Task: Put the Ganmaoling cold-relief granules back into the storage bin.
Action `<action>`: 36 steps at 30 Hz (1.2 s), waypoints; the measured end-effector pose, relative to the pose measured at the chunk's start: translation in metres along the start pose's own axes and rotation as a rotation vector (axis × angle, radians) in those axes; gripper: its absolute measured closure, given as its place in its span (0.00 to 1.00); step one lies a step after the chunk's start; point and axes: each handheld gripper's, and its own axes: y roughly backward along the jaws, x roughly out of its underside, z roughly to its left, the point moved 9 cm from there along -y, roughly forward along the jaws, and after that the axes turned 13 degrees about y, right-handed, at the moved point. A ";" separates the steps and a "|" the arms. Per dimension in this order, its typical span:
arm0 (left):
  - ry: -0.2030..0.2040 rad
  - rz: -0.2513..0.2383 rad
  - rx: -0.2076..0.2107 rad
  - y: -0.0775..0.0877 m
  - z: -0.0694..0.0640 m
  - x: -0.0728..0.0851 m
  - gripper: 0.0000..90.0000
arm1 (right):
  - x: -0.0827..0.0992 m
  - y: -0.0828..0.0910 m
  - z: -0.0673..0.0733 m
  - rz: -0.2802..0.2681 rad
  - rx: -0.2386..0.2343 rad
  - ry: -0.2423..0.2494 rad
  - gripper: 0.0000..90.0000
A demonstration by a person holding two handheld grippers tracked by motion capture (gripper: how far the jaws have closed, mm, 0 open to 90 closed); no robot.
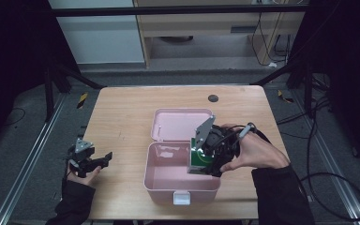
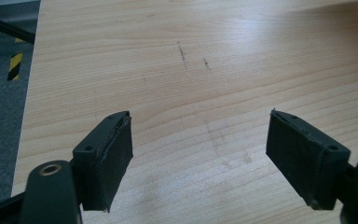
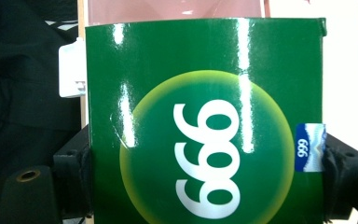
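On the wooden table, the open pink box sits near the front edge. The right gripper clamps the green carton just inside the box's right wall, long axis pointing downward. The left gripper rests empty, jaws spread, at the table's left edge.

My high view looks down and forward over the table; both gripper views sit close (left shares its bare wood).

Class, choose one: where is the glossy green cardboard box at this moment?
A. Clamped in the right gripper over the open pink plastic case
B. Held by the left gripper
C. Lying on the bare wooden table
A: the right gripper clamps the green box above the open pink case.
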 end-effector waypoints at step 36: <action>-0.001 0.000 -0.001 0.000 0.001 0.000 0.25 | 0.013 -0.044 0.005 0.035 -0.050 0.007 0.18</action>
